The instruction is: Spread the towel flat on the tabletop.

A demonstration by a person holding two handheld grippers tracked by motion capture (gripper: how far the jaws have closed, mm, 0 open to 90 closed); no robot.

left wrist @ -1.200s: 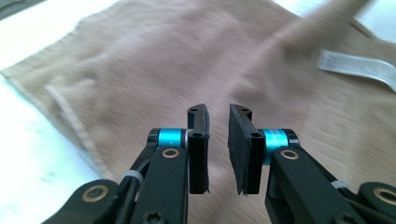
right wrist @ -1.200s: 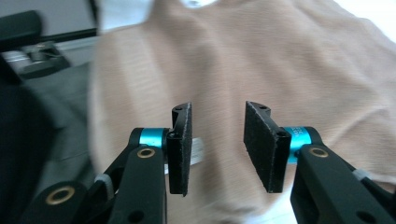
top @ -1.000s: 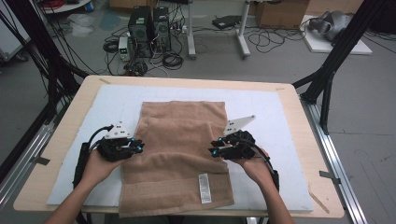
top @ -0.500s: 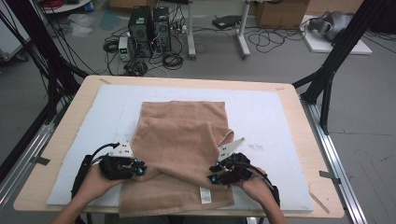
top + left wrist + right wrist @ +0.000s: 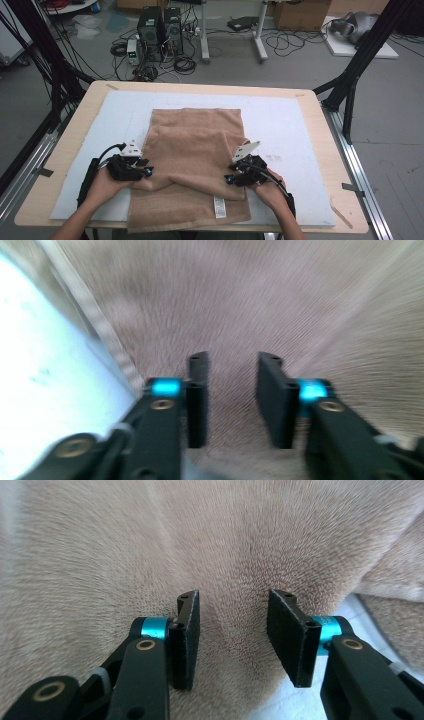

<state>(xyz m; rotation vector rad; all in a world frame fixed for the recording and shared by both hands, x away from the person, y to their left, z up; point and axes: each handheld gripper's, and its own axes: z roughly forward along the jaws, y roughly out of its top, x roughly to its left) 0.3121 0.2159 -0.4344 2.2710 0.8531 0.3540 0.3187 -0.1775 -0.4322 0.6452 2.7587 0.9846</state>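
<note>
1. High view: a brown towel (image 5: 192, 160) lies on the white mat (image 5: 285, 120) of the table, its far edge flat. An upper layer is drawn toward the person and ends in a rumpled fold short of the towel's near edge, where a white label (image 5: 219, 206) shows. I judge the fold half made: the layer is brought over, but squaring and flattening it is left. The left gripper (image 5: 146, 171) sits at the towel's left side on that fold, and the right gripper (image 5: 229, 179) at its right side. Both hands lie low and point inward.
2. Left gripper view: blurred. The jaws stand spread with towel pile (image 5: 235, 315) behind the gap, nothing pinched.
3. Right gripper view: the jaws are likewise apart over the towel (image 5: 235, 545), gripping nothing.
</note>
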